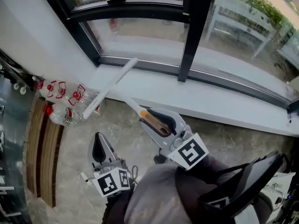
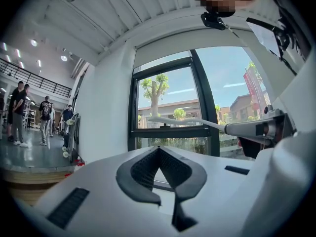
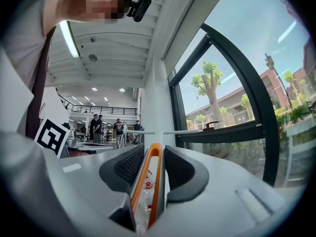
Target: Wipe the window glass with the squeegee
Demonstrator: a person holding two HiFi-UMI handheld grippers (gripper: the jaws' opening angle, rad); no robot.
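Observation:
My right gripper (image 1: 148, 119) is shut on the orange-and-white handle (image 3: 148, 177) of the squeegee. Its white blade (image 1: 110, 87) crosses from the window sill (image 1: 205, 99) down toward the floor, off the window glass (image 1: 149, 38). In the right gripper view the handle runs between the dark pads and the blade (image 3: 158, 132) shows as a thin bar ahead. My left gripper (image 1: 99, 149) hangs low at the left, shut, with nothing in it; its pads meet at their tips (image 2: 159, 169). The left gripper view shows the squeegee (image 2: 185, 122) held out before the window.
Two clear bottles with red caps (image 1: 63, 101) lie on the floor by the wall under the sill. A wooden bench (image 1: 42, 157) stands at the left. A dark window frame post (image 1: 194, 31) splits the panes. Several people stand far off in the hall (image 2: 19, 115).

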